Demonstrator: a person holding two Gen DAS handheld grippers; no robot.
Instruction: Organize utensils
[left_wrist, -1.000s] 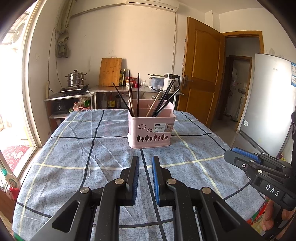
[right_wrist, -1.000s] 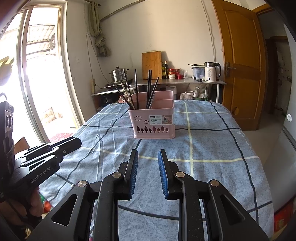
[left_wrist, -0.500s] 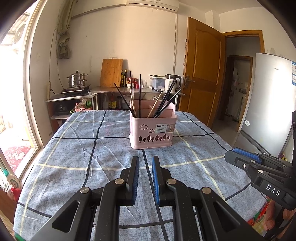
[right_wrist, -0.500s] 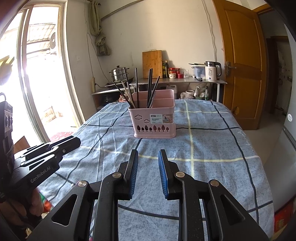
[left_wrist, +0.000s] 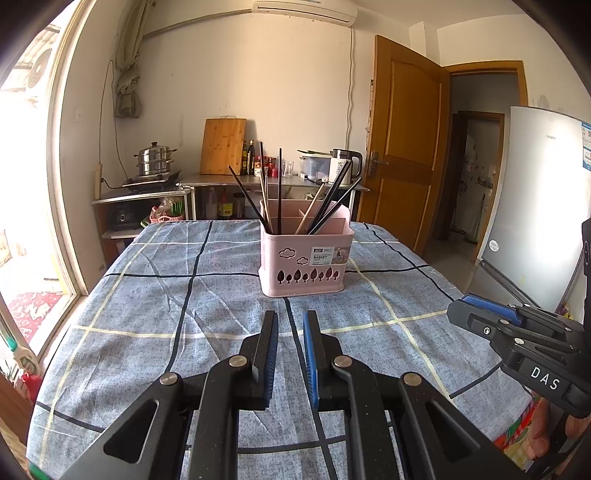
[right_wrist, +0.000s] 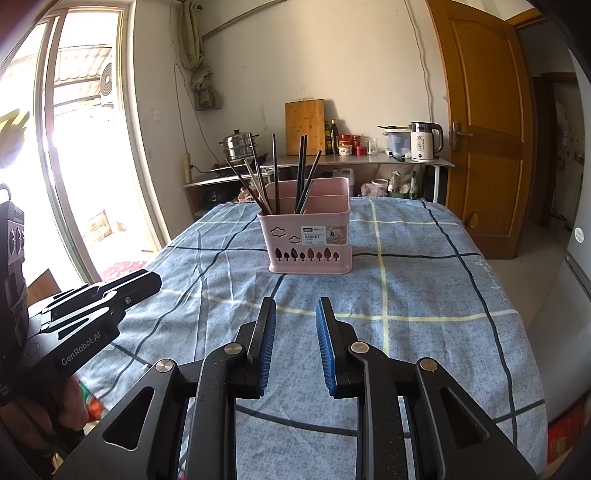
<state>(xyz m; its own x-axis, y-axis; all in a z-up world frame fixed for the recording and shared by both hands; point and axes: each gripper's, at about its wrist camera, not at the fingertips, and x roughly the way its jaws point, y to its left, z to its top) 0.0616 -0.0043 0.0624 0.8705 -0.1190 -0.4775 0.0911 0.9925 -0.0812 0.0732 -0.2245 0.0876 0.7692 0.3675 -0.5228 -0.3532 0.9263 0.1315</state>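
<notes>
Utensil basket (left_wrist: 306, 256) stood upright mid-table at 12 o'clock, chopsticks (left_wrist: 325, 201) inside.
Checked tablecloth (left_wrist: 147, 314) lay bare between basket and both claws; left gripper (left_wrist: 290, 325) hung slightly parted, right gripper (right_wrist: 295, 314) wider apart, each holding nothing; basket's rear compartments stayed hidden.

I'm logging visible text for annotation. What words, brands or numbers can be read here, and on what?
"BASKET": label on the pink utensil basket; smaller print unreadable.
"DAS": body of the right gripper.
"GenRobot.AI": body of the left gripper.
"55": white kettle.
Fridge lettering: too blurred.
</notes>
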